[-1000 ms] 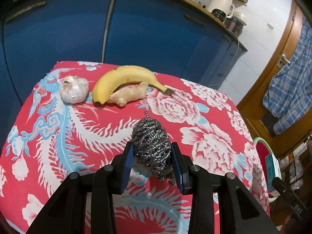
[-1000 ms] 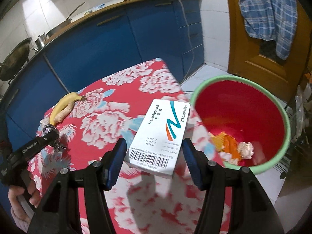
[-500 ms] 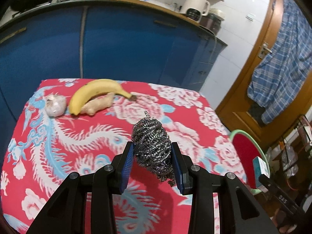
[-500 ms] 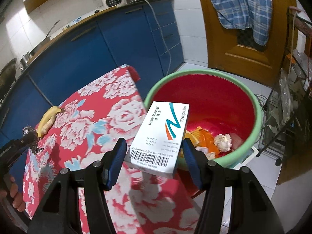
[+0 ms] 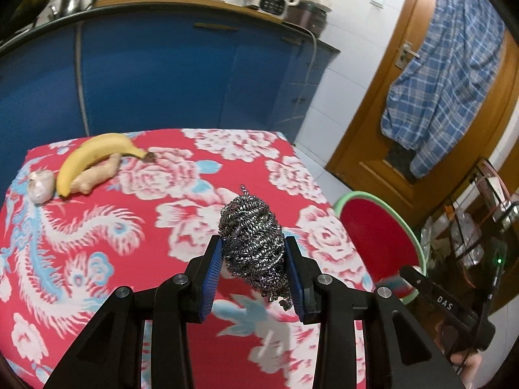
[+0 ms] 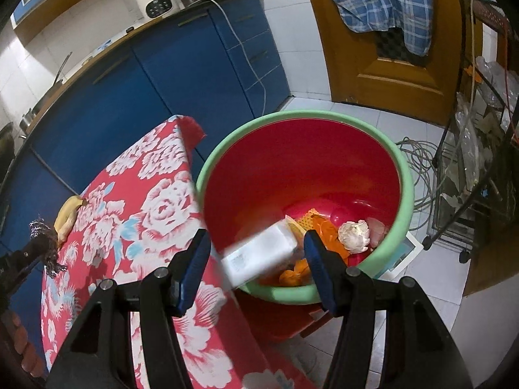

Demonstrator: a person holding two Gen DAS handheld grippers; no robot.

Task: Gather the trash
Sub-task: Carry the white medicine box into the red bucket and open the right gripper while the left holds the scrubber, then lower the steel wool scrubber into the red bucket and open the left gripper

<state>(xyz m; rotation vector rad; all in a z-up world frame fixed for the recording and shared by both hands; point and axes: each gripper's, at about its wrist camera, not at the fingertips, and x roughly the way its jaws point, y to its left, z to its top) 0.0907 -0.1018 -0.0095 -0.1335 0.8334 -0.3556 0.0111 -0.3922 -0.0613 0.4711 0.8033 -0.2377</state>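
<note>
The left wrist view looks down along its fingers, close over the flowered tablecloth (image 5: 136, 246); the right looks down into the red bin (image 6: 405, 175). Both share cloth, bin and banana (image 5: 94, 155).

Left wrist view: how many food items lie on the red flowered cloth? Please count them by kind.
Banana: 1
Ginger root: 1
Garlic bulb: 1
Total: 3

Red tablecloth (image 5: 181, 227) with white flowers and pale blue swirls; beside it, a red bucket (image 6: 324, 168) rimmed green; yellow banana (image 5: 94, 155); blue cabinets (image 5: 162, 77).
</note>
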